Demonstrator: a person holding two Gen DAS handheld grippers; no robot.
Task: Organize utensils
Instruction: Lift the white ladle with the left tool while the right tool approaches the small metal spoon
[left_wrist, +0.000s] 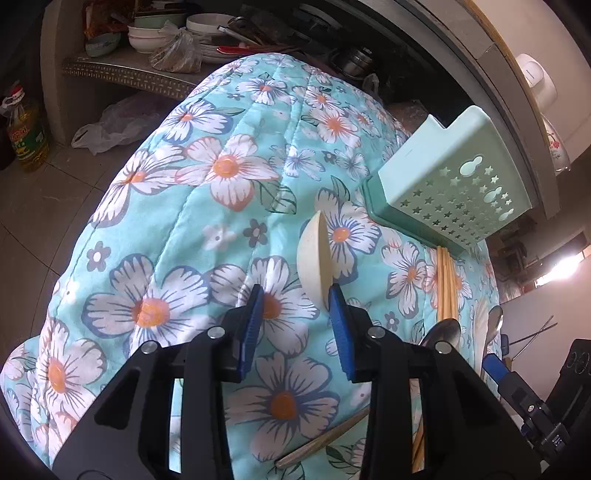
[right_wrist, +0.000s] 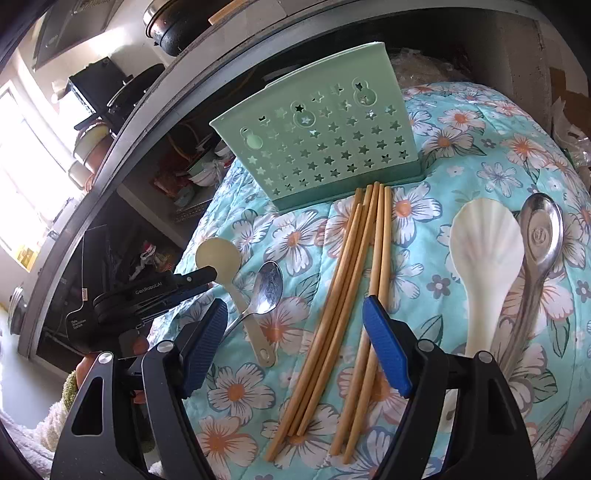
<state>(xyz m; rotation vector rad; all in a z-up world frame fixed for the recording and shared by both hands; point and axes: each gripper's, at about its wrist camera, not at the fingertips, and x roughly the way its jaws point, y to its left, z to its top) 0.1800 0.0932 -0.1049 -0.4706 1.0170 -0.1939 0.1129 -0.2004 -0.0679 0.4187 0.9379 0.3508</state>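
Note:
A mint-green star-punched utensil holder (left_wrist: 454, 184) (right_wrist: 325, 136) stands on a floral quilt (left_wrist: 184, 221) (right_wrist: 480, 147). My left gripper (left_wrist: 295, 291) (right_wrist: 210, 277) is open around the neck of a small cream spoon (left_wrist: 314, 254) (right_wrist: 218, 254). The neck lies against the right pad; the left pad stands apart. A small metal spoon (right_wrist: 269, 284) lies across the cream spoon's handle. My right gripper (right_wrist: 295, 306) hangs open above several wooden chopsticks (right_wrist: 354, 295) (left_wrist: 447, 280). A white shell-shaped spoon (right_wrist: 484, 251) and a large metal spoon (right_wrist: 543, 236) lie to the right.
A shelf with stacked bowls and plates (left_wrist: 166, 33) sits behind the quilt, under a grey counter edge (right_wrist: 155, 110). On the tiled floor to the left are an oil bottle (left_wrist: 26, 136) and a plastic bag (left_wrist: 110, 125).

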